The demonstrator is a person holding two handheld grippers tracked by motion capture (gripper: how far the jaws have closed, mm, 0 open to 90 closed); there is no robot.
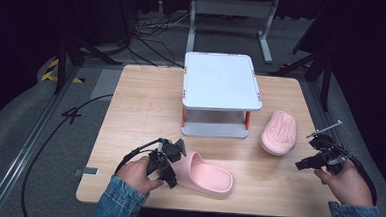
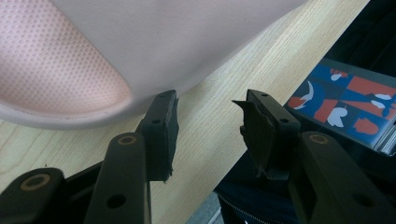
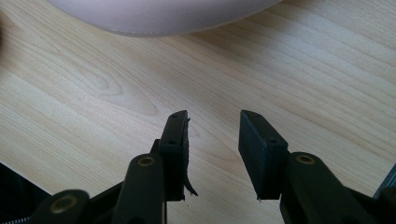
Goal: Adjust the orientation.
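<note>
A pink slipper (image 1: pixel 210 175) lies upright near the table's front edge, toe to the right. My left gripper (image 1: pixel 176 163) is at its heel end, open. In the left gripper view the slipper (image 2: pixel 84 56) lies just past the left jaw's tip, and bare wood shows between the jaws of the left gripper (image 2: pixel 210 126). A second pink slipper (image 1: pixel 279 131) lies sole up at the right. My right gripper (image 1: pixel 306 150) hovers open to its right. In the right gripper view the right gripper (image 3: pixel 212 140) has table between its jaws and the slipper's edge (image 3: pixel 159 14) ahead.
A white two-level stand (image 1: pixel 221 82) with orange posts occupies the back middle of the wooden table (image 1: pixel 141 101). A black cable (image 1: pixel 54 131) trails off the left side. A red and blue patterned item (image 2: pixel 345 102) lies beyond the table's edge.
</note>
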